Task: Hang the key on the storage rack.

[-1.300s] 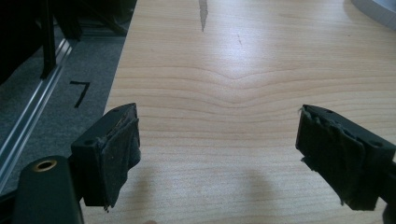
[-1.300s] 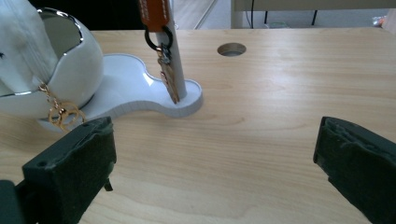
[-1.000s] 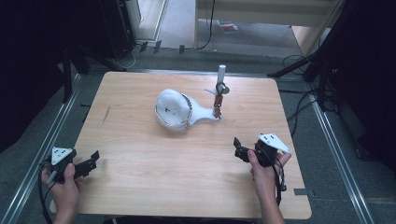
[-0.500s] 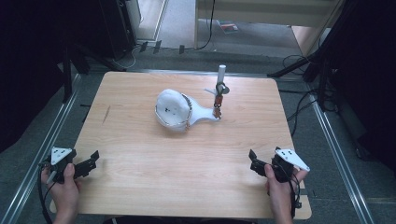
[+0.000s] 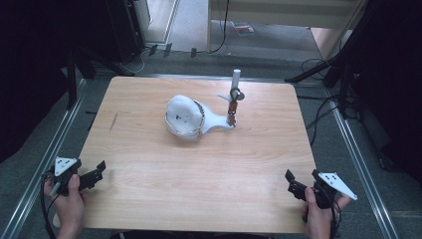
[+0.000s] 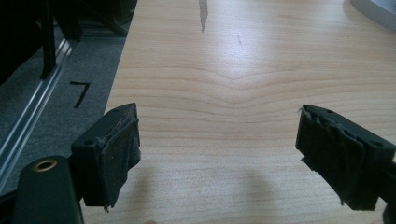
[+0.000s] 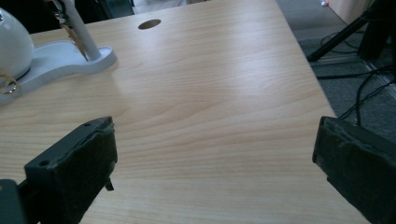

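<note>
White stand (image 5: 191, 119), perhaps a jewellery holder, sits mid-table (image 5: 149, 199); left tongs (image 5: 98, 172) and right tongs (image 5: 293, 183) spread, empty

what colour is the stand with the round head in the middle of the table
White stand, a thin gold-coloured chain across it; it shows best in the high view.

From the high view, the small brown trinkets (image 5: 231, 112) hanging on the white stand's post (image 5: 235, 79) are too small to make out. In the right gripper view the white dome (image 7: 13, 44) is cut off by the left edge, the post runs out the top, and the right tool (image 7: 219, 163) shows its own far jaw clipped at the corner. In the left gripper view, a white sliver of the stand's base (image 6: 378, 10) pokes in at the top right corner. Both forearms leave the high view's bottom edge.
</note>
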